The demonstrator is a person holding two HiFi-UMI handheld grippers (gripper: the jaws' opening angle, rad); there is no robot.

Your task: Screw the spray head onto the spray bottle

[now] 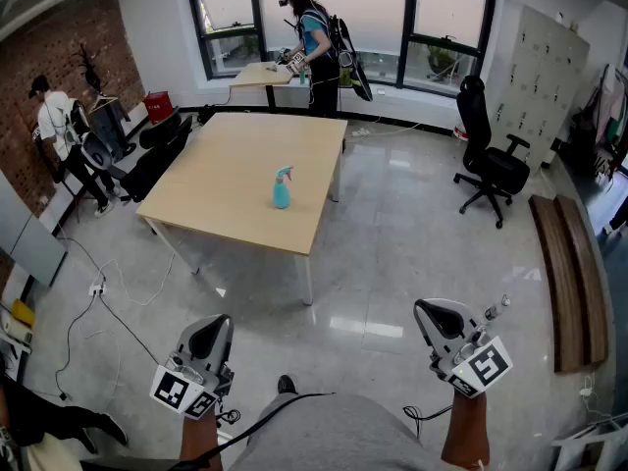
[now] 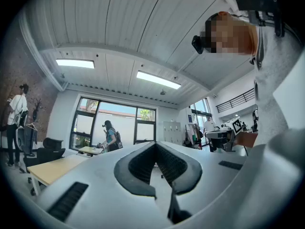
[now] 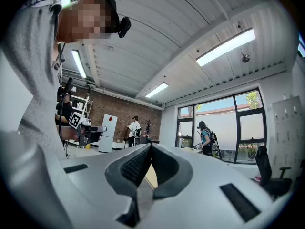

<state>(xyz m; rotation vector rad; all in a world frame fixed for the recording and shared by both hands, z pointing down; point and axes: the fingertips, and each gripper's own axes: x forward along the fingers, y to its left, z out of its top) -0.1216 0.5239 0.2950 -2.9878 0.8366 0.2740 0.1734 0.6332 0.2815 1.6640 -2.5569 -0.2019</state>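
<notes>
A teal spray bottle (image 1: 283, 189) with a blue spray head on top stands upright near the middle of the light wooden table (image 1: 235, 189), far ahead of me. Both grippers are held low and close to my body, well short of the table. The left gripper (image 1: 213, 331) is shut with nothing in it, and the left gripper view shows its dark pads (image 2: 143, 162) meeting at the tip. The right gripper (image 1: 436, 315) is also shut and empty, its pads (image 3: 135, 164) closed together. The bottle does not show in either gripper view.
A black office chair (image 1: 490, 161) stands right of the table, and dark chairs (image 1: 157, 150) stand at its left. A person (image 1: 316, 37) works at a far desk by the windows, another (image 1: 54, 116) at the left. Cables (image 1: 98, 292) lie on the floor, and wooden planks (image 1: 572, 273) lie at the right.
</notes>
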